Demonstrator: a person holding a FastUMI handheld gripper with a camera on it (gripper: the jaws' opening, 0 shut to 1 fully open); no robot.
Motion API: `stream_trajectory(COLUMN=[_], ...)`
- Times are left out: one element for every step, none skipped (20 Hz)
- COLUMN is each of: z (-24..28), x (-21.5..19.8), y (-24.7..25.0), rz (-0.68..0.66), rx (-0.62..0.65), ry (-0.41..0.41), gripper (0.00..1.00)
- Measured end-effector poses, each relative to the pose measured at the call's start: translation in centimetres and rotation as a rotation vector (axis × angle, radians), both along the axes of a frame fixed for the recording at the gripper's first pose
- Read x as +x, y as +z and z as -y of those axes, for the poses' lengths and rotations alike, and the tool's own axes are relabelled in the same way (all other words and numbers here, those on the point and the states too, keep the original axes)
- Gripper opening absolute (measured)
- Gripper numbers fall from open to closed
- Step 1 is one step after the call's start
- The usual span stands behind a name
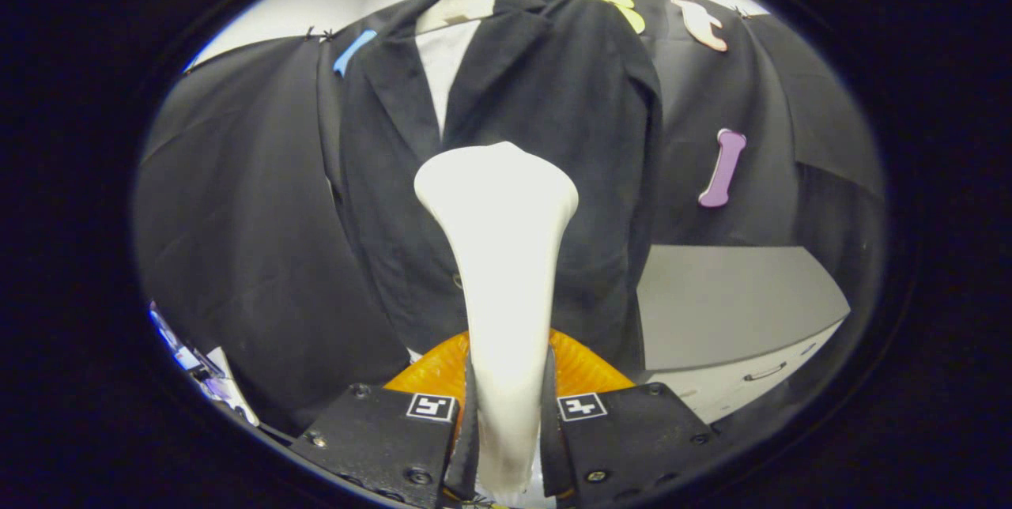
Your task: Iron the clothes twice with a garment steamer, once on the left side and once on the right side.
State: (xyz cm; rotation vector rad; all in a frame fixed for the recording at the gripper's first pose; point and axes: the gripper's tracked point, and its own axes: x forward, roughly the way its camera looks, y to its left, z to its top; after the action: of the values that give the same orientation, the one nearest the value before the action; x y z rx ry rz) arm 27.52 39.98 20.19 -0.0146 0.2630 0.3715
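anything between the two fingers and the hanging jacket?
Gripper view: the white steamer, clamped between the gripper fingers, rises in front of the black jacket.

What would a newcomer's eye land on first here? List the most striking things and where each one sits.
First, the white garment steamer, rising between the fingers of the gripper, which is shut on its handle, its wide head pointing forward. Just beyond it hangs a black jacket on a pale hanger, open over a white shirt. Beside the jacket's lower part stands a grey cabinet.
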Motion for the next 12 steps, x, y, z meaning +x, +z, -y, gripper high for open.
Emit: stream_trajectory(z=[-0.8,-1.7,-2.6,-3.5,-4.7,-5.6,-6.8,-8.0,-9.0,-10.2,-11.4,-12.5], x=[-0.1,-0.3,-0.5,-0.8,-1.0,-1.4,-1.7,-2.0,-2.0,-2.1,-2.1,-2.1], y=[1.6,3.2,4.7,6.1,7.7,8.8,10.1,11.4,12.3,13.1,13.7,14.3], rz=[0.018,0.04,0.064,0.084,0.106,0.119,0.14,0.163,0.181,0.194,0.209,0.221], rx=[0.002,0.001,-0.002,-0.004,-0.008,-0.013,-0.017,-0.026,-0.032,-0.045,-0.048,-0.059], ry=[0.004,0.011,0.019,0.025,0.032,0.037,0.049,0.059,0.062,0.067,0.071,0.073], gripper=[0.34,0.34,0.34,0.34,0.34,0.34,0.34,0.34,0.34,0.34,0.34,0.34])
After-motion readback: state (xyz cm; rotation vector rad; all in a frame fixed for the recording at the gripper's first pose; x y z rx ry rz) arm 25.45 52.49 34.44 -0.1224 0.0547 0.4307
